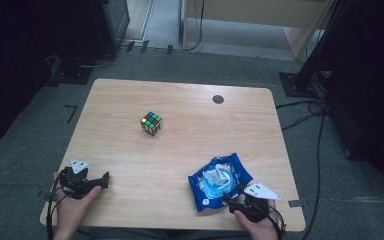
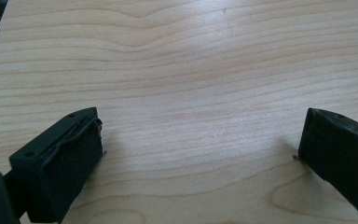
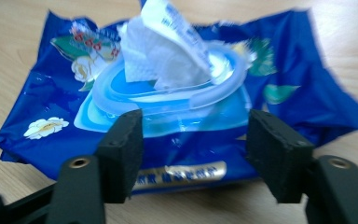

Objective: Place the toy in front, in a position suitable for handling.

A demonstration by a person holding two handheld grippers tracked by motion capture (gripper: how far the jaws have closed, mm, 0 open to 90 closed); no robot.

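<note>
Pale wood-grain table point(image 1: 180, 150); crinkled glossy blue wipes pack point(image 3: 177, 107), seemingly soft white tissue.

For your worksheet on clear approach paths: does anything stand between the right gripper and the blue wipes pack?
Nothing visible does. The right gripper is open, its jaws hanging just over the near edge of the wipes pack, with a white wipe sticking up from the lid beyond. The Rubik's cube sits far off, mid-table.

High view overhead, whole table point(image 1: 180, 165); gripper views low, close; wipes pack point(image 3: 177, 116) shared with right.
</note>
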